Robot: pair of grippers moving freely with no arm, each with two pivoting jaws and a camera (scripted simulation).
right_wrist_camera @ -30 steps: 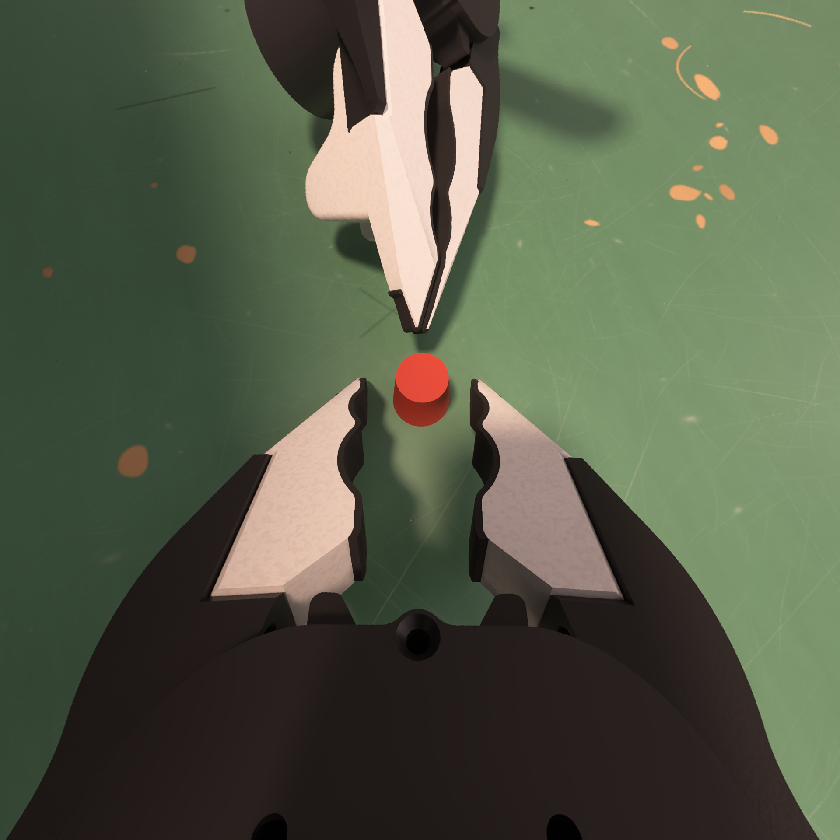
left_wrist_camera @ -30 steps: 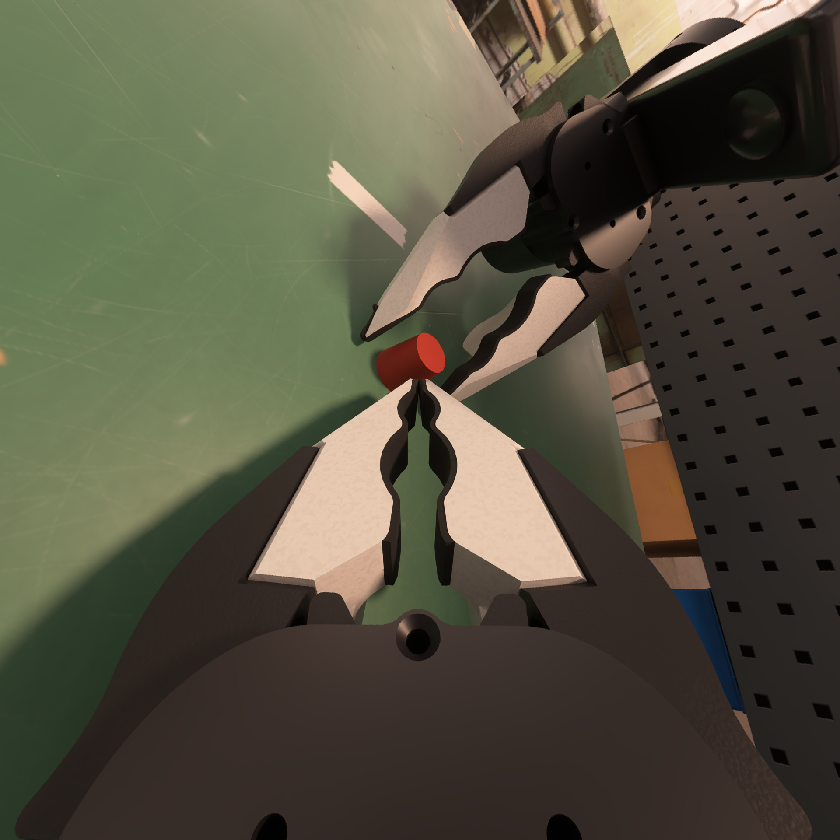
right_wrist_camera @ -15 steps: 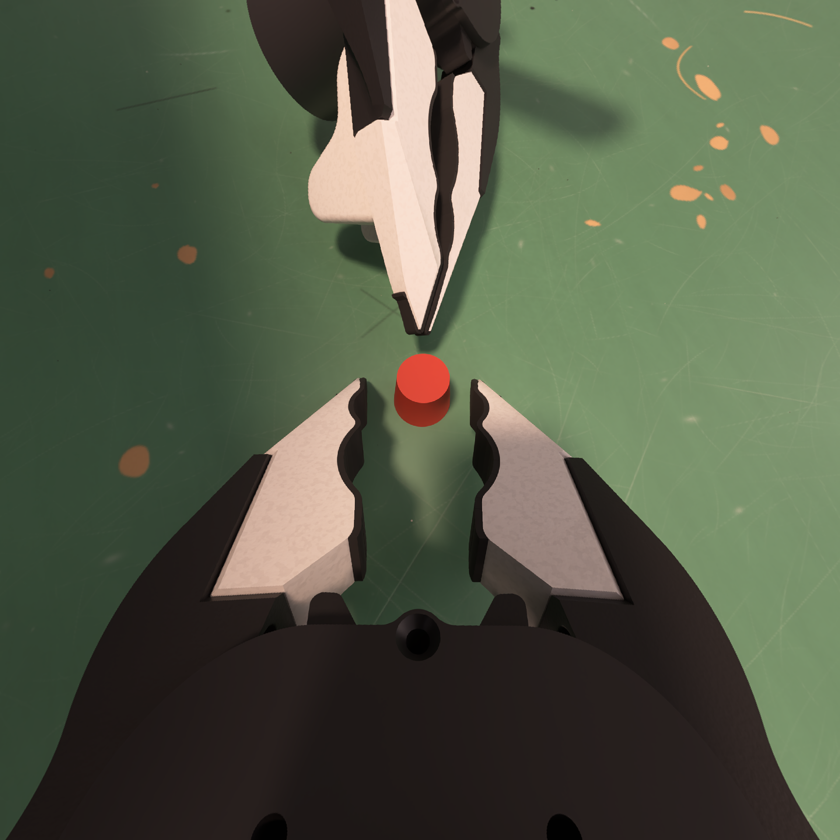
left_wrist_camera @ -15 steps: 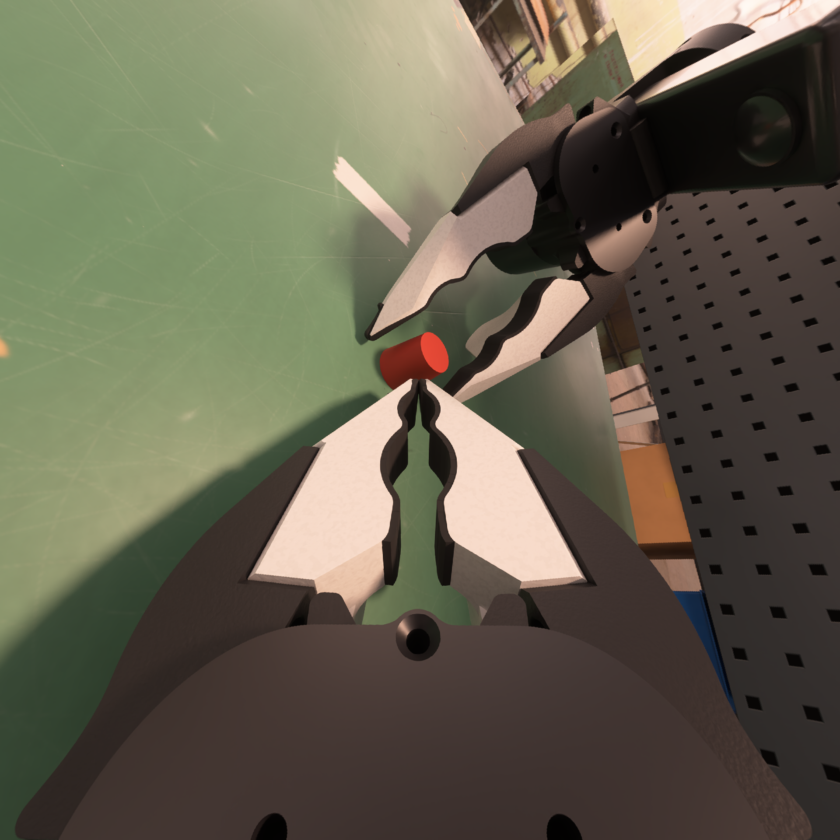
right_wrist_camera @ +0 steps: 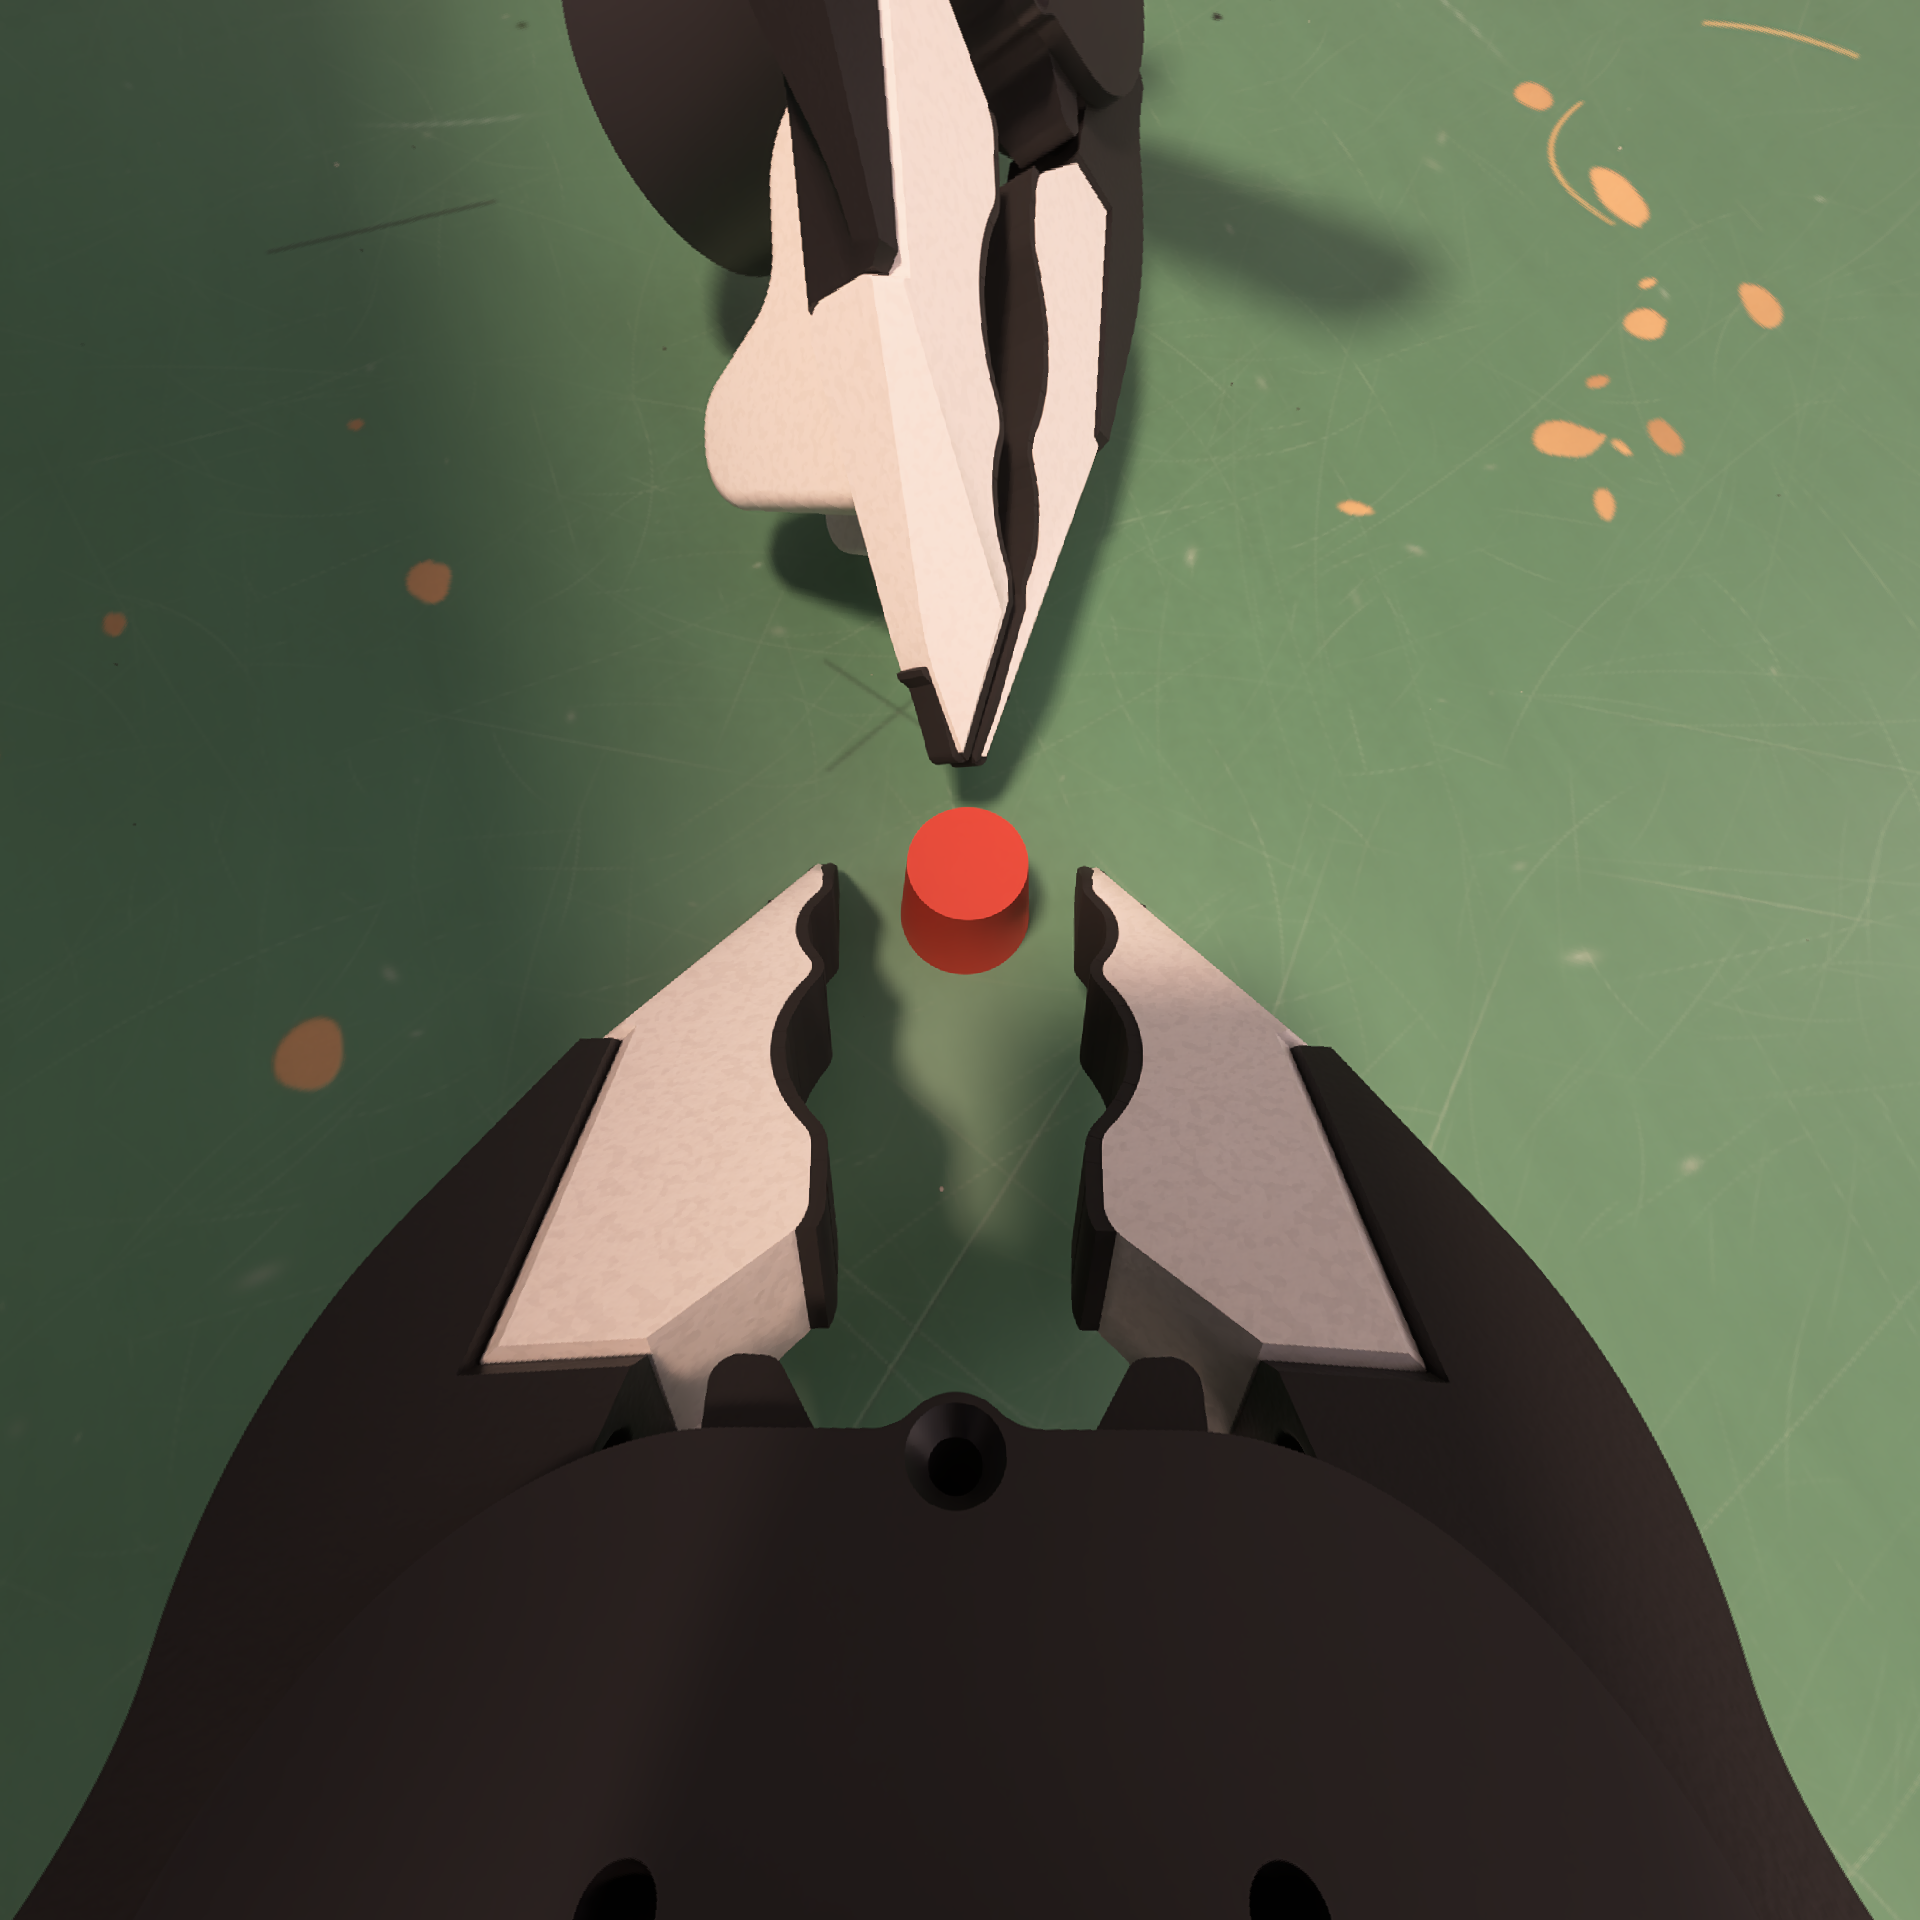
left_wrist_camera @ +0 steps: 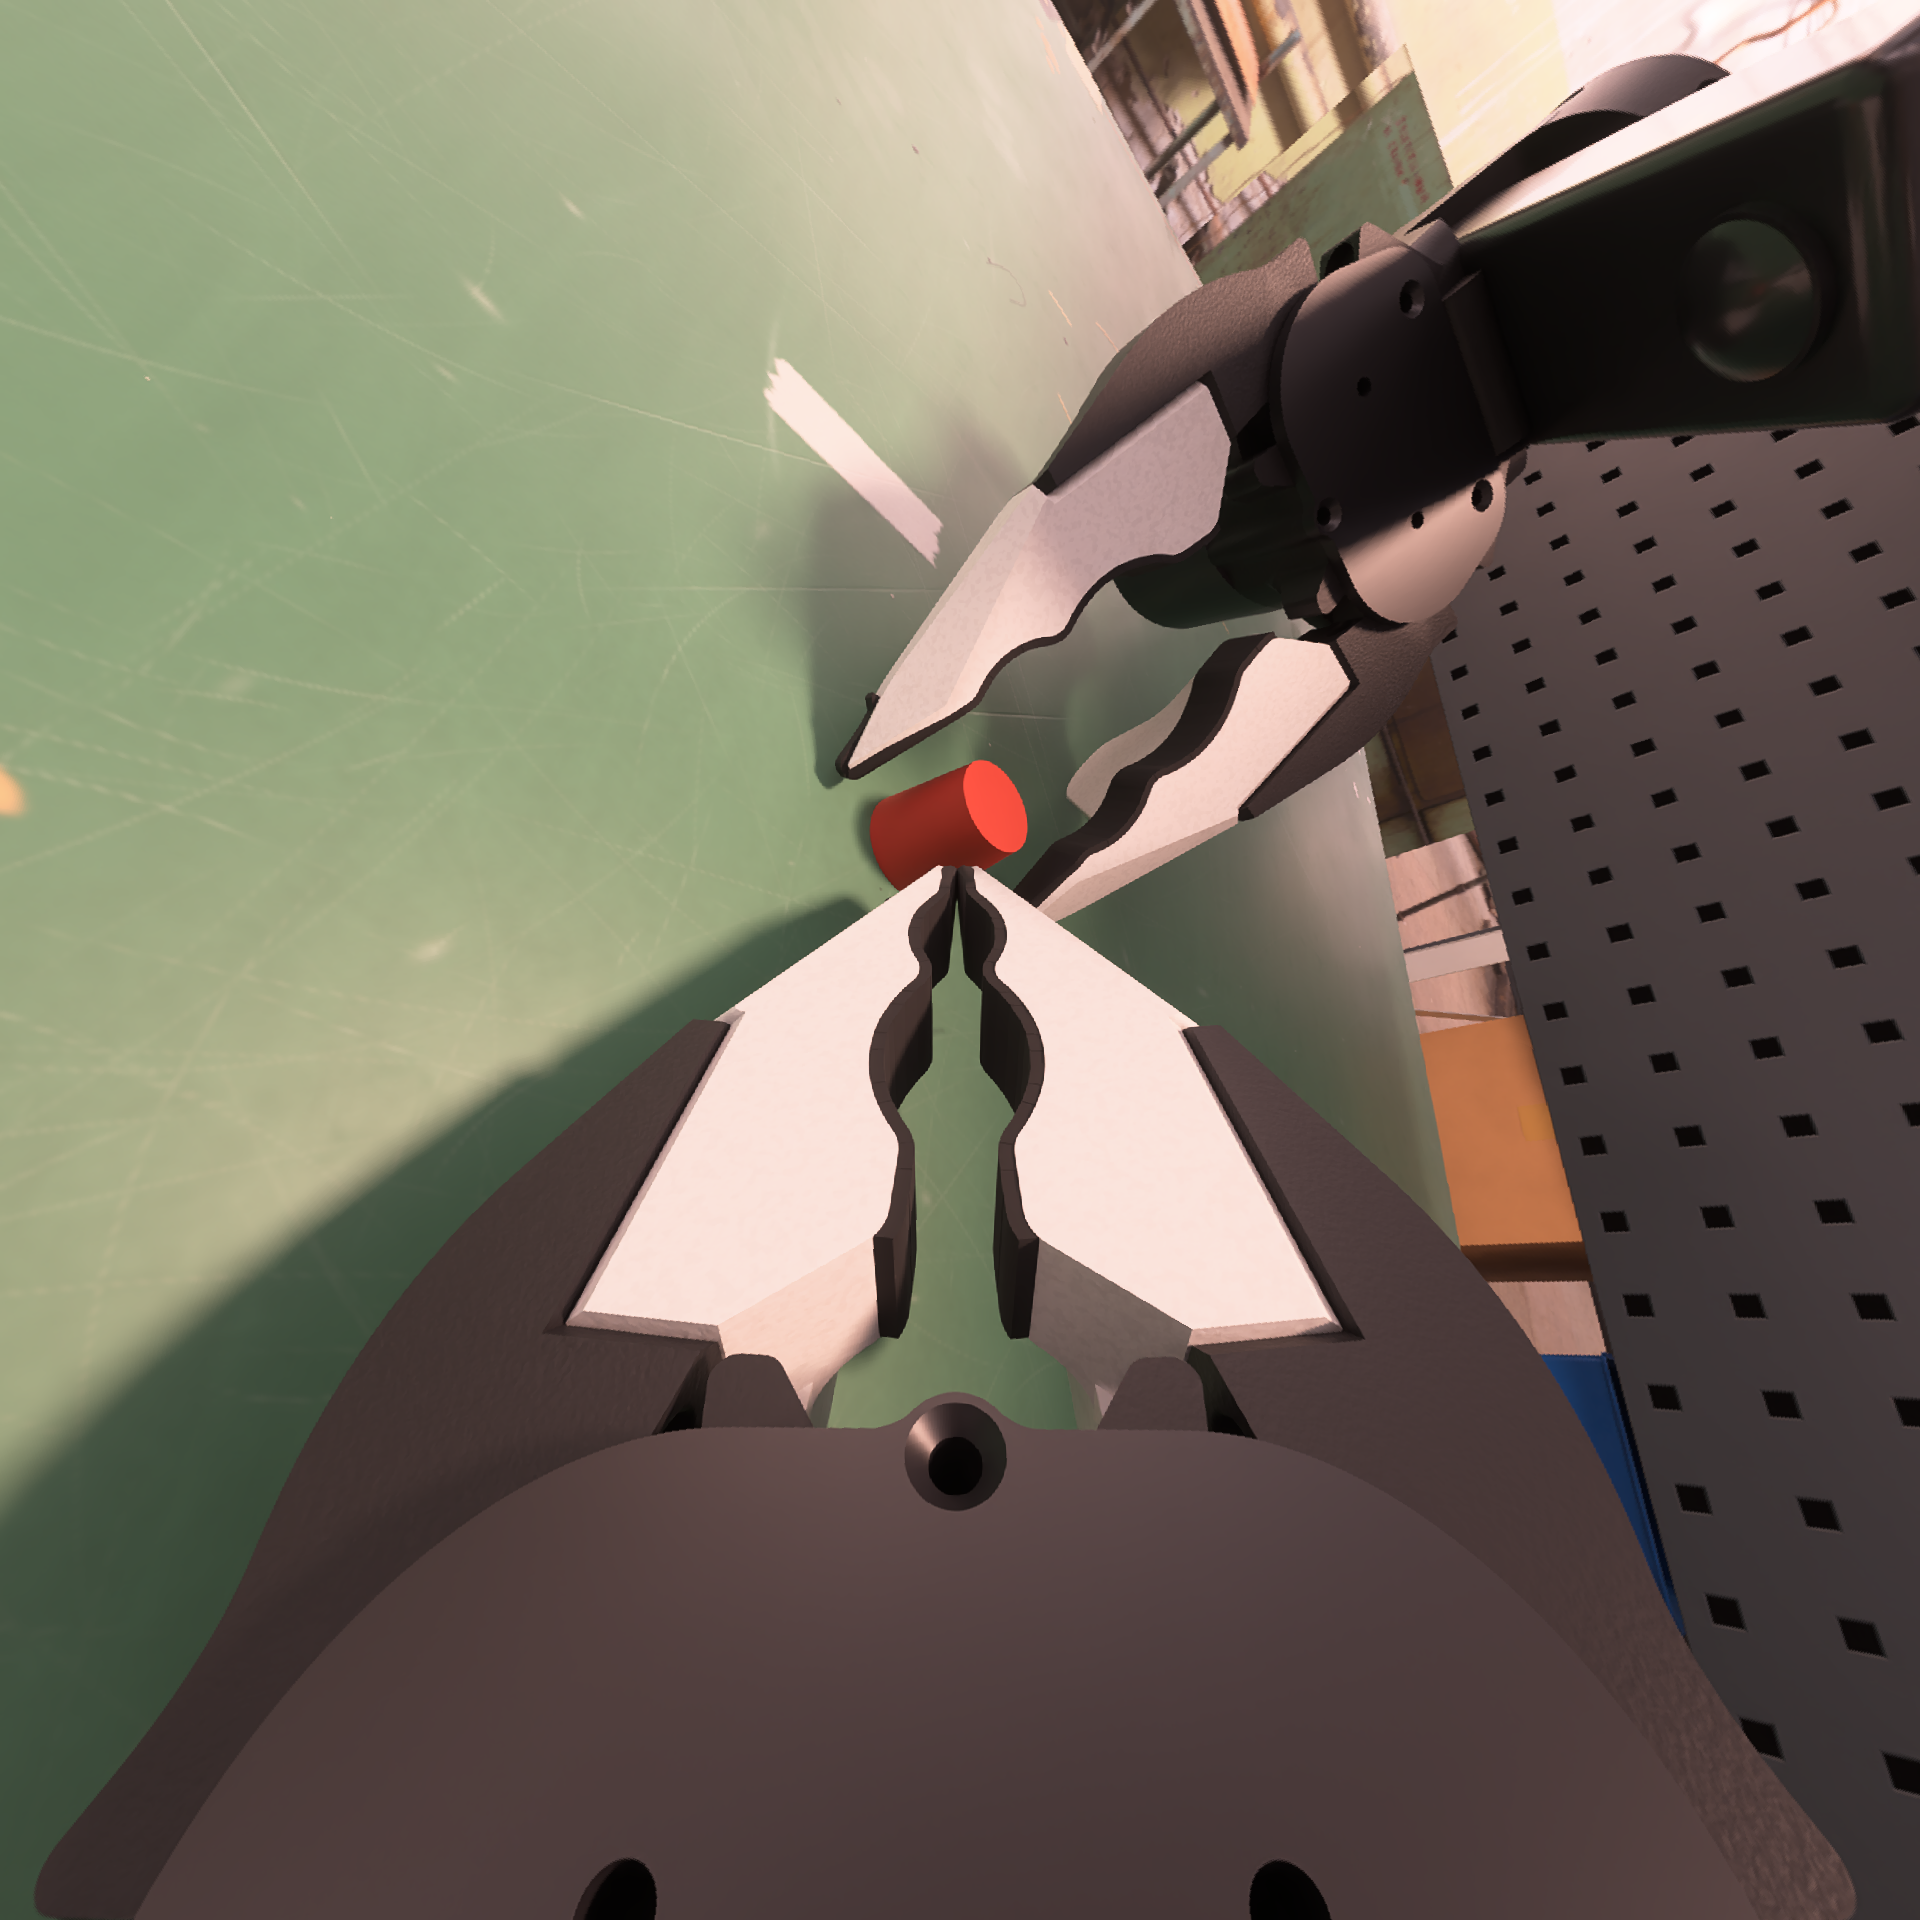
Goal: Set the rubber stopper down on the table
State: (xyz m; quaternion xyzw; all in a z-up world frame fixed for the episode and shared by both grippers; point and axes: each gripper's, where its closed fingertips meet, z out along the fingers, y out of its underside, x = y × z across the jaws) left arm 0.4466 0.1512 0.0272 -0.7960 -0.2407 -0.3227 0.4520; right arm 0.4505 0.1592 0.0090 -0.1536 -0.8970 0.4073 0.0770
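Hardly anything has moved: the red rubber stopper [right_wrist_camera: 966,888] stands on the green table [right_wrist_camera: 1558,935], just ahead of the right gripper [right_wrist_camera: 956,883], spread wide, gripping nothing. The left gripper [left_wrist_camera: 954,883] is pinched closed, empty, tips beside the stopper. No legible writing.

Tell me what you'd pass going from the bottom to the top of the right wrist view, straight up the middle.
Right gripper, open → red rubber stopper standing on the green table → left gripper, shut, pointing back down.
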